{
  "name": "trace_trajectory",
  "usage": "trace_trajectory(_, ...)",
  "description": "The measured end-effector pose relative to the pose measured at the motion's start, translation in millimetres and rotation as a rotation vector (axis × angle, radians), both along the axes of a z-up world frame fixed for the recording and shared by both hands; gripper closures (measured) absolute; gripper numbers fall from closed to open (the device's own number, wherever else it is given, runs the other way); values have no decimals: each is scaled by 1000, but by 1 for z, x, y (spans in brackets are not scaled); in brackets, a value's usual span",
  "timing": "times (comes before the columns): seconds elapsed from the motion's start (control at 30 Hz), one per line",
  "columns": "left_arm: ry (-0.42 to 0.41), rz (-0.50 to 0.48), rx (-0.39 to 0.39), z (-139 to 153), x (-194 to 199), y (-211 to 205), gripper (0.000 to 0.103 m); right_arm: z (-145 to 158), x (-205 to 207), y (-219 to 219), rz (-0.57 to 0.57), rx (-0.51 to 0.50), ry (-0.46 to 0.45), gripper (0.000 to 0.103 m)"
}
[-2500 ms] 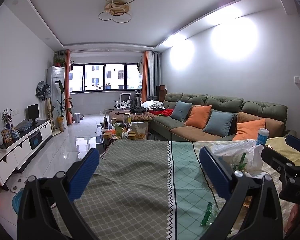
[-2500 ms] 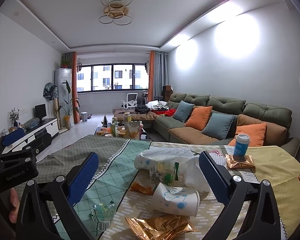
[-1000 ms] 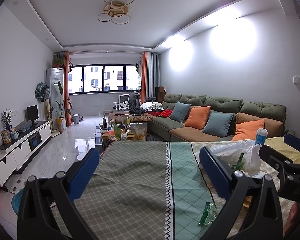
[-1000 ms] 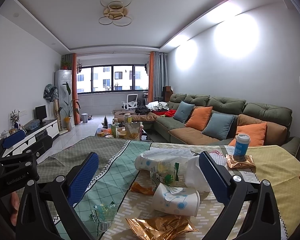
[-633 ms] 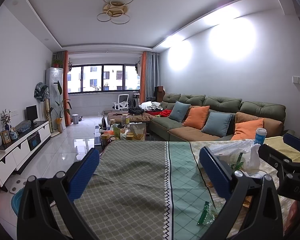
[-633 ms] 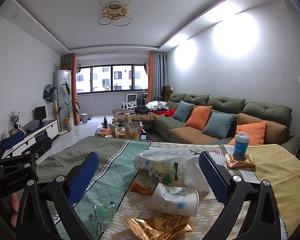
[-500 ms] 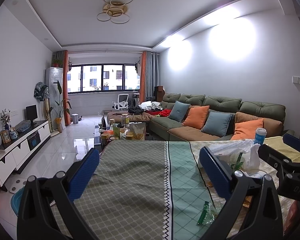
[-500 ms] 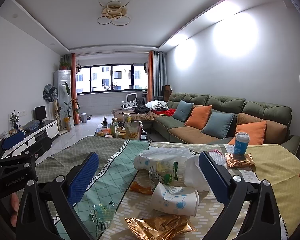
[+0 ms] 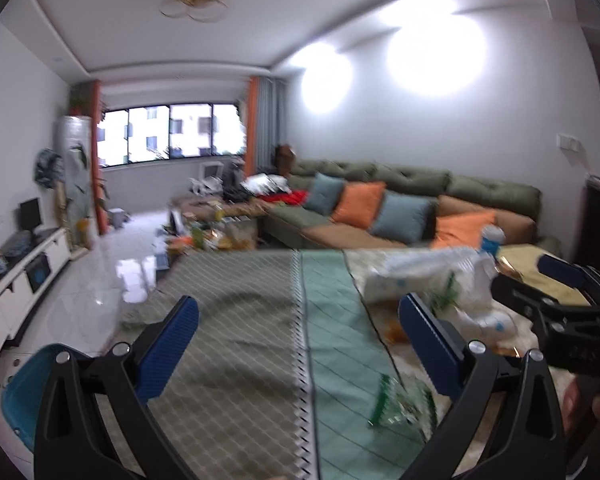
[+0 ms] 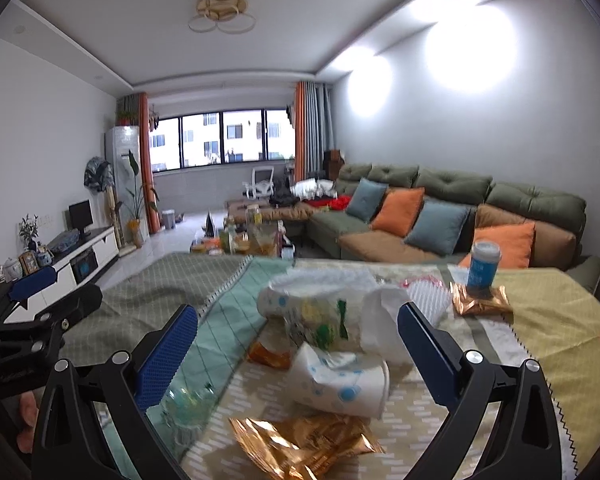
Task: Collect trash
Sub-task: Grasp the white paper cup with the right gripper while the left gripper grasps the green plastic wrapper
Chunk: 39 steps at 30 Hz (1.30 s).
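left tool [image 9: 300,320] has swung, its view now blurred | crushed paper cup [image 10: 340,384] lies between right tool [image 10: 298,336] fingers, untouched | gold wrapper [image 10: 304,440] nearer | both tools spread wide, empty | counter [image 10: 540,340]

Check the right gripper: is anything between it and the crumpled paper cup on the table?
Nothing visible. The right gripper is open, and the crumpled paper cup lies straight ahead between its fingers; only a gold foil wrapper lies nearer, below the approach line.

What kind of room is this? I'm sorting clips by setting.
Most likely a home living room: a long green sofa with cushions, a low TV cabinet along the wall, and a cloth-covered table strewn with wrappers.
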<state>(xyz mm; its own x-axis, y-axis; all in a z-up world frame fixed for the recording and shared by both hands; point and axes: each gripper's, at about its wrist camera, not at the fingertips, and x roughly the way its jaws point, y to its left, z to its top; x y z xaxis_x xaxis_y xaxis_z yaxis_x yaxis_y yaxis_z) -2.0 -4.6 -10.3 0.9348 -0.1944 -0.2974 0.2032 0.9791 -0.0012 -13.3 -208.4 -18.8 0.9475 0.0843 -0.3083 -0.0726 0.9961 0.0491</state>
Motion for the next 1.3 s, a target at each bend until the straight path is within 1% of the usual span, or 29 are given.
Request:
trace_trajectory(0.13, 72, -114, 18, -16, 3, -13, 3, -12, 5, -11, -3, 23, 90, 3)
trace_trajectory(0.2, 121, -179, 18, -25, 4, -20, 3, -18, 9, -19, 0, 51, 143, 3)
trace_trajectory(0.27, 161, -221, 32, -35, 5, -29, 3, -25, 13, -25, 11, 96, 197, 4)
trace_trajectory(0.33, 197, -250, 56, -44, 6, -39, 3, -33, 21, -34, 30, 136, 250, 8)
trace_trajectory(0.4, 215, -265, 70, -50, 7, -42, 5, -40, 27, -38, 53, 176, 290, 19)
trace_trajectory(0.43, 226, -275, 74, -52, 7, -43, 7, -43, 31, -42, 64, 198, 306, 22)
trace_trajectory(0.5, 260, -294, 70, -56, 8, -44, 20, -47, 33, -43, 85, 232, 327, 36)
trace_trajectory(0.53, 280, -302, 68, -58, 11, -45, 22, -49, 33, -43, 93, 244, 334, 39)
trace_trajectory(0.6, 305, -313, 66, -61, 14, -43, 37, -50, 35, -44, 110, 255, 343, 51)
trace_trajectory(0.63, 317, -325, 68, -63, 15, -44, 41, -50, 34, -42, 115, 256, 342, 53)
trace_trajectory(0.7, 333, -347, 66, -66, 16, -44, 56, -47, 33, -40, 128, 259, 340, 58)
trace_trajectory(0.73, 345, -361, 58, -67, 16, -44, 60, -44, 34, -41, 138, 262, 337, 60)
trace_trajectory(0.8, 367, -385, 47, -69, 17, -43, 81, -39, 32, -43, 157, 256, 330, 71)
trace_trajectory(0.83, 369, -388, 48, -70, 17, -43, 81, -36, 30, -41, 166, 252, 324, 73)
trace_trajectory(0.9, 366, -390, 49, -70, 17, -42, 82, -32, 31, -42, 188, 248, 319, 83)
trace_trajectory(0.93, 367, -393, 42, -70, 17, -41, 82, -29, 29, -39, 199, 243, 313, 85)
trace_trajectory(1.0, 367, -396, 24, -69, 18, -38, 85, -24, 29, -35, 226, 235, 308, 93)
trace_trajectory(1.13, 354, -387, 3, -61, 14, -28, 85, -12, 26, -26, 273, 220, 278, 94)
trace_trajectory(1.3, 333, -350, -27, -49, 12, -8, 85, 4, 22, -10, 347, 216, 246, 94)
